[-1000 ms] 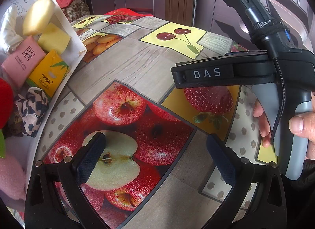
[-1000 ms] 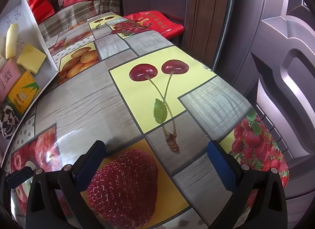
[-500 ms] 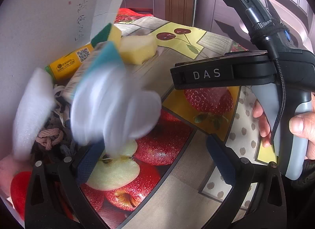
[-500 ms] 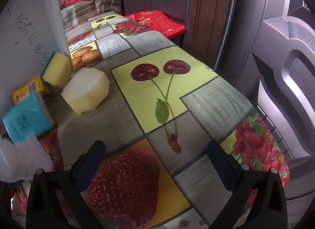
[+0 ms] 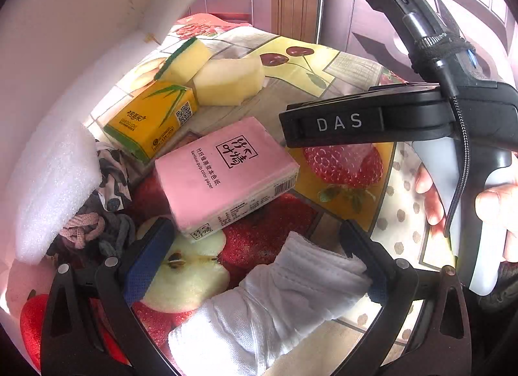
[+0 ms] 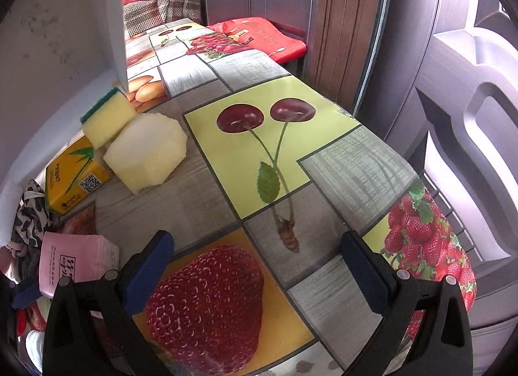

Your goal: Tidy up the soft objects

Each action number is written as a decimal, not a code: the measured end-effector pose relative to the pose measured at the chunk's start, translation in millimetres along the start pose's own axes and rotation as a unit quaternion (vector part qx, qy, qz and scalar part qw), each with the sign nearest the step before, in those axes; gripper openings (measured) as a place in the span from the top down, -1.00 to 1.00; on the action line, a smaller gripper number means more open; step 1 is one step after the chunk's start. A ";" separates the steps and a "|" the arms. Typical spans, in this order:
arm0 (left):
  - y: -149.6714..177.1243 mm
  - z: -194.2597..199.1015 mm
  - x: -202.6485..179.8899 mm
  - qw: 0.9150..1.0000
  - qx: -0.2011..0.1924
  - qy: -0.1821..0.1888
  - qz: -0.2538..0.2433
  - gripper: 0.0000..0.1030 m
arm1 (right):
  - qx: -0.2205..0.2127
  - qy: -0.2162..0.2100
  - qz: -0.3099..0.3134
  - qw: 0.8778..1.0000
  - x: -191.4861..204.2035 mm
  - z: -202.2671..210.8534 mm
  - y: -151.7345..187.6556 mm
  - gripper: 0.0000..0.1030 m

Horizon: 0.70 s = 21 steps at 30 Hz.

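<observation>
Soft objects lie spilled on the fruit-print table. A pink tissue pack (image 5: 223, 172), a yellow tissue pack (image 5: 152, 118), a pale sponge block (image 5: 228, 81) and a yellow-green sponge (image 5: 186, 60) lie ahead of my left gripper (image 5: 255, 261). A white cloth (image 5: 268, 304) lies between its open fingers. A patterned scrunchie (image 5: 111, 169) and cords lie at left. My right gripper (image 6: 259, 272) is open and empty above the strawberry print; the sponges (image 6: 142, 152) lie to its left.
A white foam box (image 5: 64, 36) is tipped over the left of the table, its wall (image 6: 48, 36) looming beside the pile. A red bag (image 6: 255, 36) lies at the far table edge before a door. The right gripper's body (image 5: 421, 123) shows at right.
The white box tipped over and emptied its soft objects onto the table. The packs, sponges and cloth tumbled out and now lie still. Both grippers stayed put.
</observation>
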<state>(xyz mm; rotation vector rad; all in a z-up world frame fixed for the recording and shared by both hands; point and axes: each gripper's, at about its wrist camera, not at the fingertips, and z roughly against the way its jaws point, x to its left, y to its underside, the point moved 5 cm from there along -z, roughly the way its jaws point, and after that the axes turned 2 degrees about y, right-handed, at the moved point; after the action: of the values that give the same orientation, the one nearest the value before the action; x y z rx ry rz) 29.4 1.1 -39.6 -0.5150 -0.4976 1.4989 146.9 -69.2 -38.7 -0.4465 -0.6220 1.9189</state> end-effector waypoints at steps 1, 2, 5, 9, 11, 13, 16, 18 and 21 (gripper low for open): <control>0.0 0.0 0.1 1.000 0.000 0.000 0.000 -0.99 | 0.000 0.000 0.000 1.000 -0.4 -0.1 -0.2 -1.00; 0.0 0.0 -0.1 1.000 0.000 0.000 0.000 -0.99 | 0.000 0.000 0.000 1.000 0.1 0.1 0.0 -1.00; 0.0 0.1 -0.2 1.000 0.000 0.000 0.000 -0.99 | 0.000 0.000 0.000 1.000 -0.6 0.0 -0.3 -1.00; 0.0 0.0 -0.1 1.000 0.000 0.000 0.000 -0.99 | 0.000 0.000 0.000 1.000 -0.3 0.1 -0.3 -1.00; 0.0 0.0 -0.2 1.000 0.000 0.000 0.000 -0.99 | 0.000 0.000 0.000 1.000 -0.6 0.0 -0.5 -1.00; -0.1 -0.1 -0.2 1.000 0.000 0.000 0.000 -0.99 | 0.000 -0.001 0.001 1.000 -0.3 0.1 -0.4 -1.00; 0.0 0.0 -0.2 1.000 0.000 0.000 0.000 -0.99 | 0.000 -0.001 0.002 1.000 1.3 0.0 -0.5 -1.00; 0.0 0.0 -0.2 1.000 0.000 0.000 0.000 -0.99 | 0.000 -0.001 0.002 1.000 1.5 0.1 -0.5 -1.00; 0.0 -0.1 -0.3 1.000 0.000 0.000 0.000 -0.99 | 0.000 -0.001 0.002 1.000 1.1 0.2 -0.6 -1.00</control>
<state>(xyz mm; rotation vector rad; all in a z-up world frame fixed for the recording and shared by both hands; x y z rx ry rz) 29.4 0.8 -39.7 -0.5149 -0.4979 1.4988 146.8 -68.0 -38.3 -0.4455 -0.6224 1.9242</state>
